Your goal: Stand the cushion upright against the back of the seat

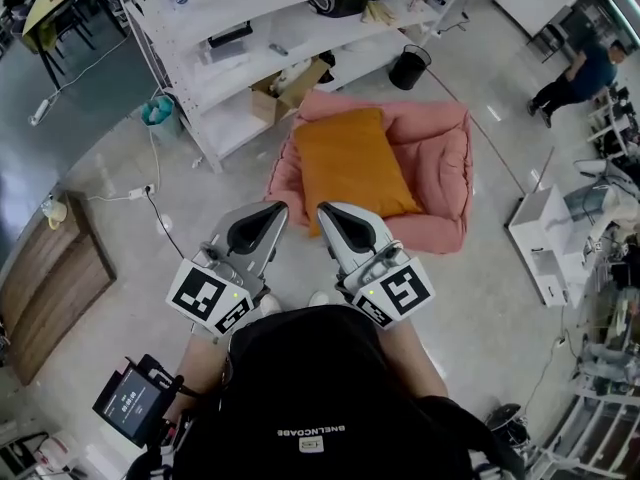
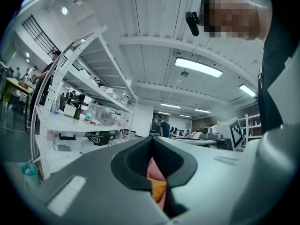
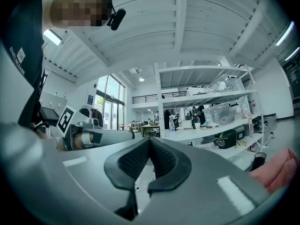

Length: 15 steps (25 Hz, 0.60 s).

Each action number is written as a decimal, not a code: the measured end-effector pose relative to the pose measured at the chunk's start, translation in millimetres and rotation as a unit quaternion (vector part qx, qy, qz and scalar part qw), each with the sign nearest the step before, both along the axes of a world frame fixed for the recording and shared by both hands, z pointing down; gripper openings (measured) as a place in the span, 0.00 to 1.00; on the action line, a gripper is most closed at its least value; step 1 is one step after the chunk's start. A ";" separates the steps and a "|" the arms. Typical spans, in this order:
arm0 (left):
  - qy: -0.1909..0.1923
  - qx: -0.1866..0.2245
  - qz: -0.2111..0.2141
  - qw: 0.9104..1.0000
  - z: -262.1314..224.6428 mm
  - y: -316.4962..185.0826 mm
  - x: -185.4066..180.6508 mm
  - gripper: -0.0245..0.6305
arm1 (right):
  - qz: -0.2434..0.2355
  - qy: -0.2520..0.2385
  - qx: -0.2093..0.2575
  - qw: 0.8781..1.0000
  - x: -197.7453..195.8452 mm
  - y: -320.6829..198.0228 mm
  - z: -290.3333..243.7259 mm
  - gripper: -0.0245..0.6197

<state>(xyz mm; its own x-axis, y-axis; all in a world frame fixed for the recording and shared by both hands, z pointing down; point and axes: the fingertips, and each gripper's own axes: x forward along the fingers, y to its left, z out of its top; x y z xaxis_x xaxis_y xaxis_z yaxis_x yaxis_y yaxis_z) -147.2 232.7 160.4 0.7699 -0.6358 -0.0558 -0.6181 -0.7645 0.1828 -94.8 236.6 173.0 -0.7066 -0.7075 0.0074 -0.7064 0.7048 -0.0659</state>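
Here, at the lower left of the head view, a small handheld screen (image 1: pixel 130 404) shows print too small to read. The marker cube (image 1: pixel 208 298) on the left gripper (image 1: pixel 272 210) carries only black-and-white squares. This gripper's jaws are pressed together with nothing between them. White lettering runs across the person's black top (image 1: pixel 300 433), but it cannot be read with certainty. The orange cushion (image 1: pixel 352 163) lies flat on the pink seat (image 1: pixel 445 163), not upright. Its long axis runs away from the person, leaning slightly toward the white shelf unit (image 1: pixel 240 38) at the upper left. Its near short edge sits just beyond both gripper tips, between them and a little to the right. The right gripper (image 1: pixel 326 212) also has its jaws together and empty. In the head view its tip overlaps the cushion's near corner; contact cannot be told.
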 end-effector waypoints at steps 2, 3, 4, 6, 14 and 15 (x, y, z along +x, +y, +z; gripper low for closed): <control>-0.005 0.002 -0.004 1.000 3.9 -1.3 -10.6 0.07 | 0.008 0.001 -0.006 1.000 -7.4 -1.3 3.1 0.04; -0.004 0.001 -0.003 1.000 5.8 -1.5 -14.9 0.07 | 0.012 0.003 -0.009 1.000 -10.2 -1.7 5.0 0.04; -0.002 -0.001 0.001 1.000 7.5 -1.4 -18.6 0.07 | 0.017 0.004 -0.011 1.000 -12.7 -1.6 6.9 0.04; 0.000 -0.003 0.006 1.000 11.0 -1.1 -25.7 0.07 | 0.026 0.004 -0.014 1.000 -17.1 -1.0 9.8 0.04; -0.009 -0.008 0.011 1.000 29.2 -10.1 -36.0 0.07 | 0.041 0.005 -0.018 0.999 -26.1 -10.1 24.3 0.04; -0.009 -0.010 0.011 1.000 29.0 -12.0 -34.4 0.07 | 0.042 0.002 -0.020 0.999 -24.2 -12.2 23.5 0.04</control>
